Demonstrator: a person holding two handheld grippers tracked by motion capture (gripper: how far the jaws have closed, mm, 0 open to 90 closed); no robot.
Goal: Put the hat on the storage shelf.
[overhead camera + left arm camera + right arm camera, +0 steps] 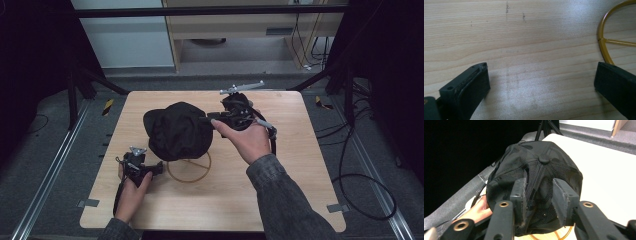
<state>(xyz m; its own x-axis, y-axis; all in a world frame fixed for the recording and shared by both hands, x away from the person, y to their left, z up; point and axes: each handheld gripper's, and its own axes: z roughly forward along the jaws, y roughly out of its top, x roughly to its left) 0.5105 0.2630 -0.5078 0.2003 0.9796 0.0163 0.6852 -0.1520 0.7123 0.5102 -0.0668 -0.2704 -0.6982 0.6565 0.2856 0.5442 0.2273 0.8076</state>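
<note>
A black cap (177, 130) sits on top of a gold wire stand (190, 167) near the middle of the wooden table (290, 190). My right gripper (207, 120) reaches in from the right and meets the cap's side. In the right gripper view its jaws (540, 185) stand a little apart on either side of a seam below the cap's (536, 167) top button, and the pads do not visibly pinch the fabric. My left gripper (157, 167) rests low on the table just left of the stand. Its jaws (541, 75) are wide apart over bare wood, with the gold ring (604, 42) beside the right jaw.
A black frame and tripod legs (85, 85) surround the table, and cables (360, 180) lie on the floor to the right. Bare wood lies in front of the stand and along the right side of the table.
</note>
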